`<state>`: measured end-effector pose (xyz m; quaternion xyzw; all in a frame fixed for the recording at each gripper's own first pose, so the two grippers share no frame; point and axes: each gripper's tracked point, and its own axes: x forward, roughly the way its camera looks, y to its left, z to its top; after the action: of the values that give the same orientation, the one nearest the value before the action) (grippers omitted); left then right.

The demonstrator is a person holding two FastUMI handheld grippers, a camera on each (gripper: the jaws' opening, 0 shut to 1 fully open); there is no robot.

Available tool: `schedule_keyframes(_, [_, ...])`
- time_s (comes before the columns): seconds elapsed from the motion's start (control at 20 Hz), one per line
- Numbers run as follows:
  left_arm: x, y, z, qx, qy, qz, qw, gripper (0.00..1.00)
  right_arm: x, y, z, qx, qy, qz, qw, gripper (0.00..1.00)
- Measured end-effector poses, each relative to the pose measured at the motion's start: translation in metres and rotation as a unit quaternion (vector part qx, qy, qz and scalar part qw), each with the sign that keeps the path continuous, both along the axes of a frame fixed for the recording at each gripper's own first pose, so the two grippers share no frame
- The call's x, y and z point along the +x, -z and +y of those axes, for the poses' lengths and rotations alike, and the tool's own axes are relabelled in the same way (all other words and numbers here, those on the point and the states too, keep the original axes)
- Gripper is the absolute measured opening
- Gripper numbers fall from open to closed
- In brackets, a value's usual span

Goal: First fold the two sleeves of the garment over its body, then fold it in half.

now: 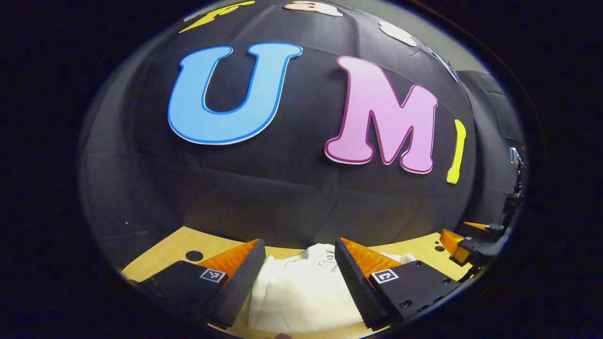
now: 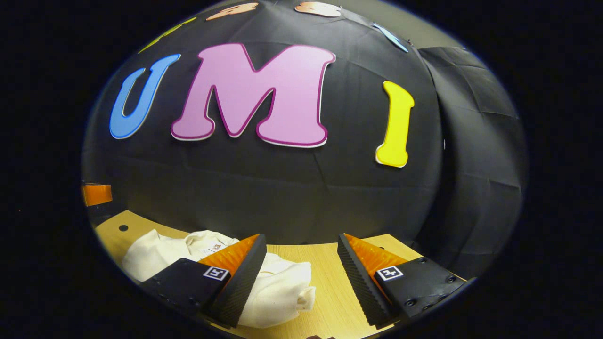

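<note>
cream garment (image 1: 301, 292) lies between the open left gripper (image 1: 297, 278) fingers.

Black cloth wall (image 2: 292, 188) behind a light wooden table (image 2: 330, 282) with small round holes, dim surroundings.

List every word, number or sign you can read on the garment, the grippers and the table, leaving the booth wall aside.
Neck label of the white garment: printed, but too small to read.
Square tags on the left gripper and right gripper: black-and-white code patterns, no words.
Wooden table: no text.
</note>
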<state>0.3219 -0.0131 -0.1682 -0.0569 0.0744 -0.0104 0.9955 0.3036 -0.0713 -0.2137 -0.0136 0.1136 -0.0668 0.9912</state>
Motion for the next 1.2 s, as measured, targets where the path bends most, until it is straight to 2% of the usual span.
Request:
schedule_keyframes(0.15, [-0.048,-0.04,-0.015,0.002,0.003,-0.033,0.999,0.96,-0.038,-0.025,0.002,0.01,-0.003,-0.006,1.0,0.97])
schedule_keyframes(0.2, [-0.061,-0.051,-0.019,-0.003,0.001,-0.039,0.999,0.92,-0.047,-0.035,-0.001,0.003,-0.003,-0.013,1.0,0.97])
schedule_keyframes(0.25, [-0.075,-0.063,-0.022,-0.013,-0.006,-0.045,0.999,0.96,-0.056,-0.045,-0.008,-0.006,0.004,-0.018,1.0,0.97])
schedule_keyframes(0.35, [-0.103,-0.089,-0.027,-0.033,-0.015,-0.062,0.997,0.96,-0.08,-0.064,-0.025,-0.011,0.019,-0.017,1.0,0.97])
schedule_keyframes(0.45, [-0.134,-0.114,-0.019,-0.034,-0.033,-0.084,0.995,0.96,-0.105,-0.089,-0.033,-0.007,0.021,-0.02,1.0,0.96])
schedule_keyframes(0.55, [-0.168,-0.142,0.006,-0.026,-0.088,-0.129,0.987,0.96,-0.134,-0.112,-0.049,-0.023,0.028,-0.022,0.999,0.97])
schedule_keyframes(0.6, [-0.192,-0.158,0.016,-0.024,-0.099,-0.158,0.982,0.96,-0.147,-0.119,-0.048,-0.024,0.019,-0.024,0.999,0.96])
schedule_keyframes(0.7, [-0.23,-0.173,0.014,-0.021,-0.086,-0.196,0.977,0.95,-0.173,-0.137,-0.04,-0.022,-0.011,-0.031,0.999,0.97])
schedule_keyframes(0.85, [-0.276,-0.169,0.012,0.007,-0.064,-0.177,0.982,0.96,-0.208,-0.168,-0.036,-0.042,-0.042,-0.053,0.997,0.96])
schedule_keyframes(1.0, [-0.319,-0.158,0.001,0.003,-0.048,-0.142,0.989,0.96,-0.231,-0.198,-0.009,-0.027,-0.075,-0.093,0.992,0.96])
schedule_keyframes(1.2, [-0.361,-0.149,-0.006,0.008,-0.046,-0.14,0.989,0.96,-0.273,-0.219,0.017,-0.009,-0.108,-0.127,0.986,0.96])
